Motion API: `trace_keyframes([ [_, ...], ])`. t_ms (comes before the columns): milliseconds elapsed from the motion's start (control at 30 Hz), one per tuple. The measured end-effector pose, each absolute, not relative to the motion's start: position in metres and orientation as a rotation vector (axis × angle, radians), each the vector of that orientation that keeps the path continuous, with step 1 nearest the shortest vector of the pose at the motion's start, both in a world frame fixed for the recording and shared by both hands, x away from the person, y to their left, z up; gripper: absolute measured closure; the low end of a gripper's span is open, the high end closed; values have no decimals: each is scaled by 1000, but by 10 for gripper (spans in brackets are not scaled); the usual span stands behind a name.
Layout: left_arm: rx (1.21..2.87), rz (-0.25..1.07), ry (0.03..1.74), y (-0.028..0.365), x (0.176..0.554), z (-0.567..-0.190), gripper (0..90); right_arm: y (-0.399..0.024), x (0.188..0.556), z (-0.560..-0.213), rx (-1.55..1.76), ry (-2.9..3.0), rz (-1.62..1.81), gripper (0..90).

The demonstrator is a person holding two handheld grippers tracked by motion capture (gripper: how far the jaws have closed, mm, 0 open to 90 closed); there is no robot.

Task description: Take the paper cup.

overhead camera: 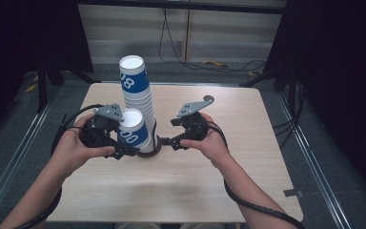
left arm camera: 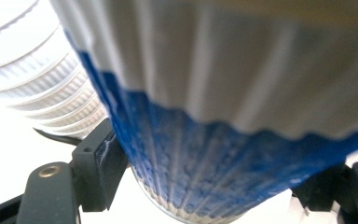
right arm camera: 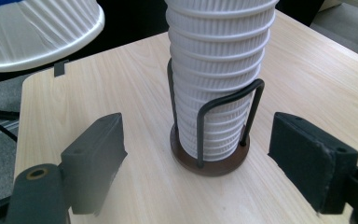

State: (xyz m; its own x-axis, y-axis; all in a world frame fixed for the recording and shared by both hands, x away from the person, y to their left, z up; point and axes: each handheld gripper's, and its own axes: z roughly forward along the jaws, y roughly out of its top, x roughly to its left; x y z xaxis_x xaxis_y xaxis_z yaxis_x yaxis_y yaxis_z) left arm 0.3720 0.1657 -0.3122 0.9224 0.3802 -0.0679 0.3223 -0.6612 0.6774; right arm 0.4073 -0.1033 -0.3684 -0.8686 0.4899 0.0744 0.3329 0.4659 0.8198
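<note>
A tall stack of ribbed white paper cups (overhead camera: 140,102) with a blue-banded cup on top stands in a black wire holder (right arm camera: 205,116) on a round brown base (right arm camera: 209,163), mid-table. My left gripper (overhead camera: 126,149) is shut on a single white-and-blue cup (overhead camera: 134,130), held just left of the stack and tilted. In the left gripper view that cup (left arm camera: 214,140) sits pinched between the jaws, with the stack (left arm camera: 32,79) behind. My right gripper (overhead camera: 167,141) is open and points at the holder's base from the right; its jaws stand apart from the holder on either side.
The light wooden table (overhead camera: 228,176) has bare surface in front and to the right. Cables (overhead camera: 205,62) lie on the floor beyond the far edge. Dark stands and curtains flank both sides. A small grey tape mark (overhead camera: 293,192) sits near the table's right front corner.
</note>
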Motion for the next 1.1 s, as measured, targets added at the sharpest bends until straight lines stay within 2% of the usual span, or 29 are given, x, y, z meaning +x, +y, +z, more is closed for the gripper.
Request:
trace_keyframes([
  [1100,2465,50,409,113,376,-336,235,-151,389,-392,757,2545,1344,176],
])
